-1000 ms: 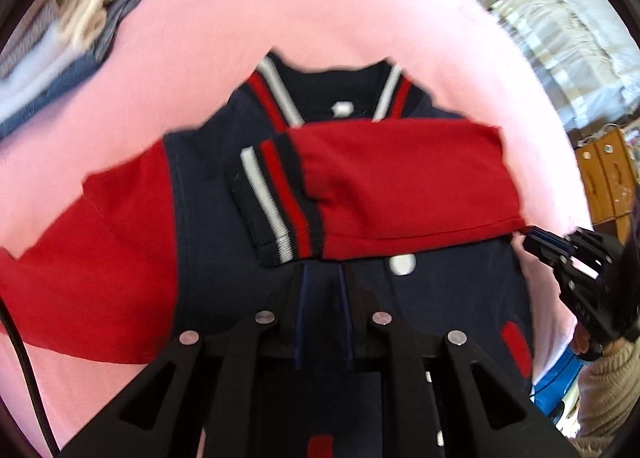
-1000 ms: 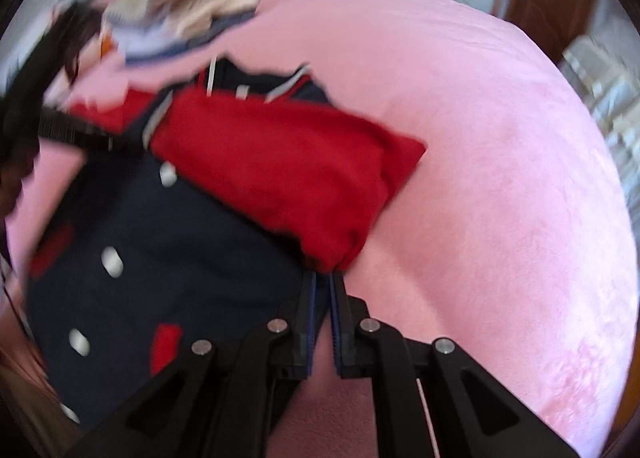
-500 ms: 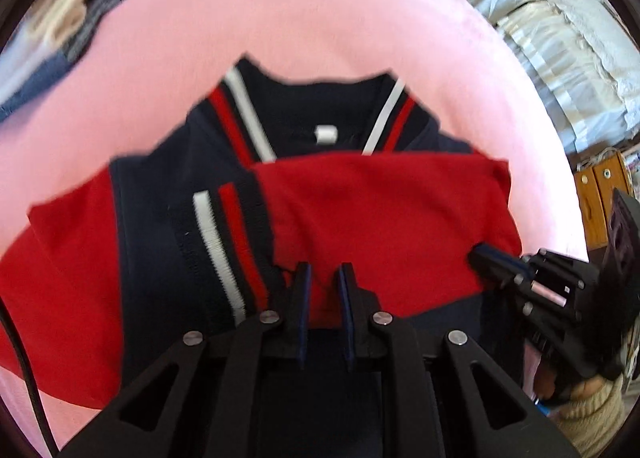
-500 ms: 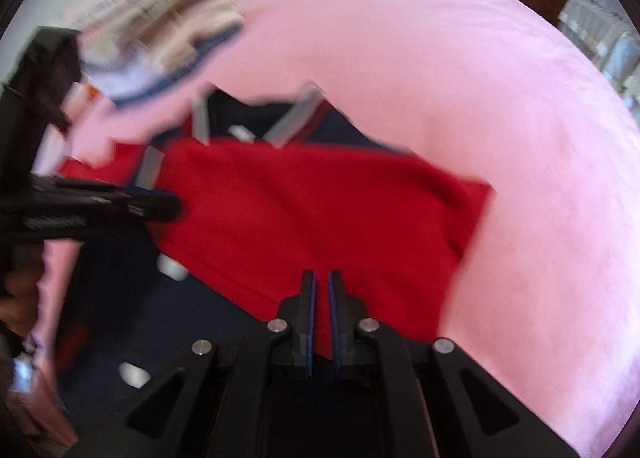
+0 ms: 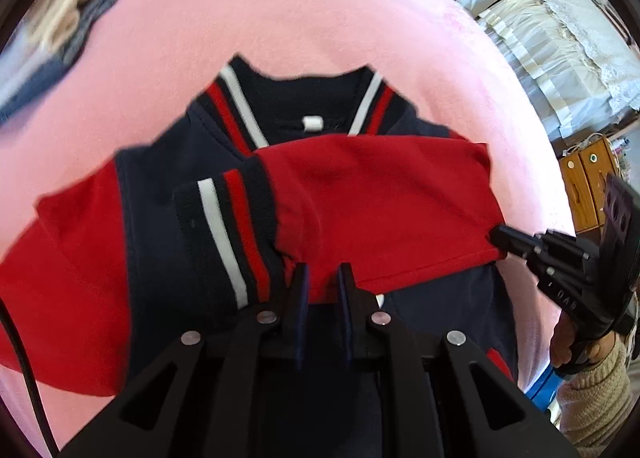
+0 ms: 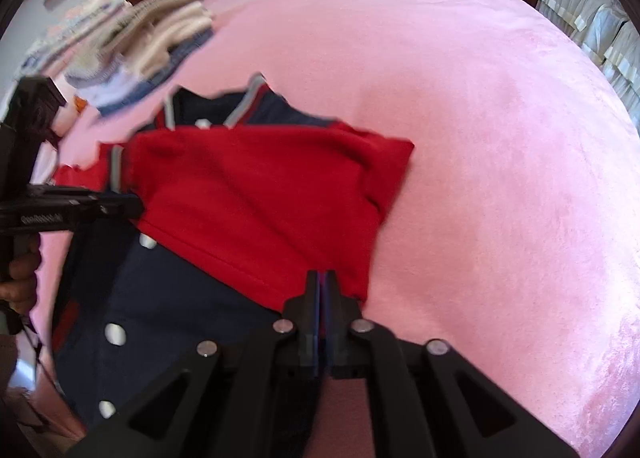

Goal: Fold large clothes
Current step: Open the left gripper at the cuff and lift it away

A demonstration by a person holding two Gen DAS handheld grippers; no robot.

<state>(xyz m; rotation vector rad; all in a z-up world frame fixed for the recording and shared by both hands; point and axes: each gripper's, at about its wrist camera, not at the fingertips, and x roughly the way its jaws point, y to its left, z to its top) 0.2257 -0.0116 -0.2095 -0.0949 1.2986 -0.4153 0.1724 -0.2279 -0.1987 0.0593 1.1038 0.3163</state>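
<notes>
The navy jacket (image 5: 168,242) lies face-up on the pink bed (image 6: 500,162), collar at the far end, with one red sleeve (image 5: 380,210) folded across its chest. The right tongs (image 6: 323,290) are pressed together on the near edge of that sleeve close to its right-hand fold; the left tongs (image 5: 322,282) stand slightly parted at the sleeve's near hem beside the striped cuff (image 5: 228,234), and whether cloth sits between them I cannot tell. To do this fold well, I would lay the sleeve flat and level across the chest, keep both ends at the same height so the hem runs straight, and smooth the bunching next to the cuff before letting go. The other red sleeve (image 5: 68,258) at the left is spread out and not yet folded. The jacket's lower hem is cut off behind the tongs in both views, motion blur softens the edges, and the clothes pile (image 6: 140,42) at the far left is too smeared to sort
</notes>
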